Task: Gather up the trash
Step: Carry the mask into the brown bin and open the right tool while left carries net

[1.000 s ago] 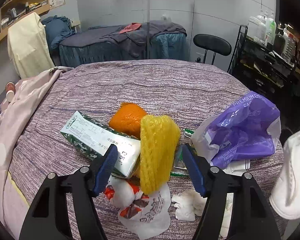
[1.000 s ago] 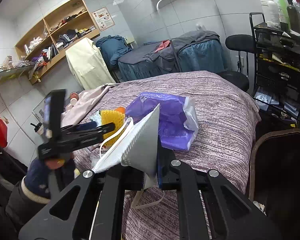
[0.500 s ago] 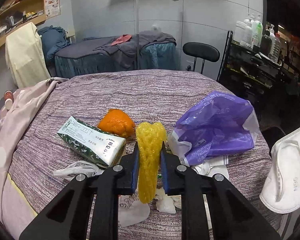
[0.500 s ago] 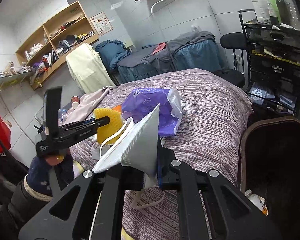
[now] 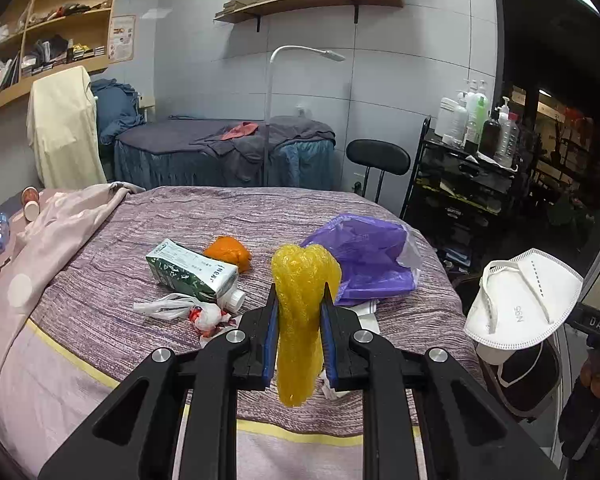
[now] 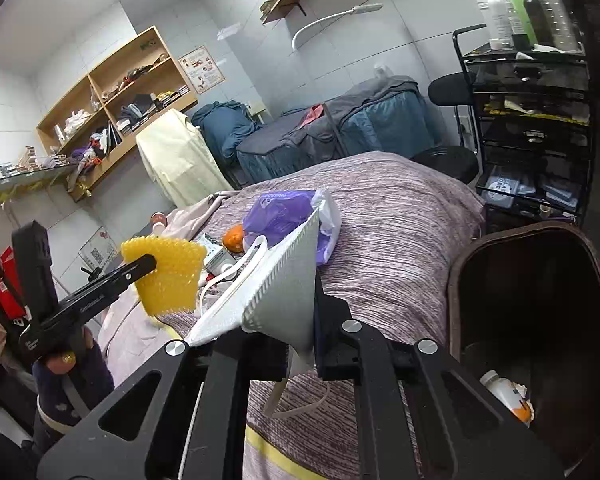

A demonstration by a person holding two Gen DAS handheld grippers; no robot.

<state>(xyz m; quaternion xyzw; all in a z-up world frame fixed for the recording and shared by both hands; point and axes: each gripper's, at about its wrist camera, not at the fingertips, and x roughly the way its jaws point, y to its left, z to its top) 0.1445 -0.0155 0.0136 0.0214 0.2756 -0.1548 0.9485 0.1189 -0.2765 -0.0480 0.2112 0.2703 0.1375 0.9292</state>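
My left gripper [image 5: 299,312] is shut on a yellow foam fruit net [image 5: 302,316] and holds it up off the bed; the net also shows in the right wrist view [image 6: 166,278]. My right gripper [image 6: 300,320] is shut on a white N95 mask [image 6: 276,284], also seen at the right of the left wrist view [image 5: 528,304]. A dark brown trash bin [image 6: 540,320] stands open to the right of the bed, with a bottle inside. On the purple bedspread [image 5: 180,220] lie a green milk carton [image 5: 192,272], an orange peel [image 5: 228,254], a purple plastic bag [image 5: 368,260] and crumpled wrappers [image 5: 204,314].
A black trolley with bottles [image 5: 472,160] and a black stool [image 5: 378,156] stand beyond the bed on the right. A pink blanket [image 5: 40,232] covers the bed's left side. A second bed [image 5: 224,152] and wall shelves are at the back.
My left gripper closed on the yellow foam net and lifted it back from the bed. My right gripper carried the mask back toward the bin, which now shows more fully.
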